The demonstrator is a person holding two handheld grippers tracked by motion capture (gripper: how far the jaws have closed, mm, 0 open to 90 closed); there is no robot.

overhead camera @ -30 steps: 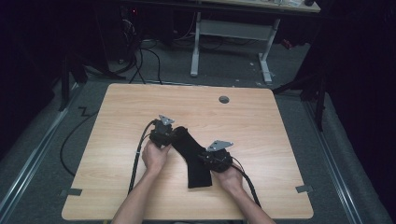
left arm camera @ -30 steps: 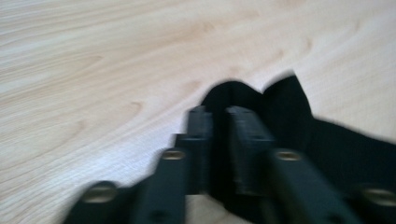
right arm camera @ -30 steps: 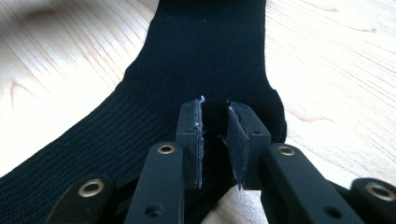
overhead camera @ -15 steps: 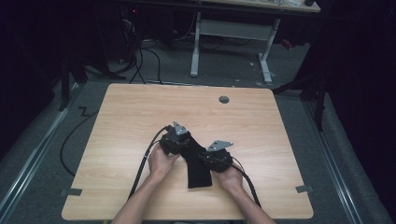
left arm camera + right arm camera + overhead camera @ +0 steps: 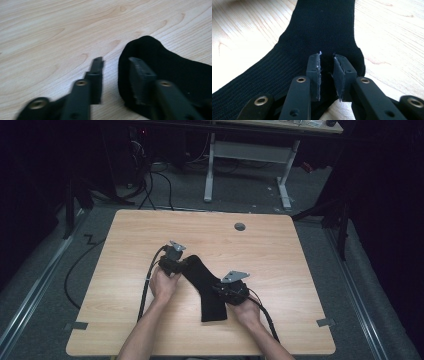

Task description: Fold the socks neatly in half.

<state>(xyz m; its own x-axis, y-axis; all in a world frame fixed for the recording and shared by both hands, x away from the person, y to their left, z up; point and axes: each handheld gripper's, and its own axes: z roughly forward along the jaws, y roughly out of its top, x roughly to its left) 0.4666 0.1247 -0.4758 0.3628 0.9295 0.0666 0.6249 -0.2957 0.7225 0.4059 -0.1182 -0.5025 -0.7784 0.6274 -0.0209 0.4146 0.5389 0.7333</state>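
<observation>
Black sock (image 5: 205, 285) flat mid-table (image 5: 125, 245), bent at the heel, toe toward the left gripper (image 5: 115, 72). Left jaws spread, one on bare wood, one over the toe edge; right gripper (image 5: 327, 62) nearly shut, pinching a fold at the heel. Likely soft, light, limp: best nipped at toe and heel.

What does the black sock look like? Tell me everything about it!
The black sock is one long sock of soft ribbed knit, lying flat on the wooden table and bent at the heel. The left gripper has open jaws at the rounded toe end, one jaw over the cloth. The right gripper has its jaws nearly closed, pinching a small fold by the heel.
</observation>
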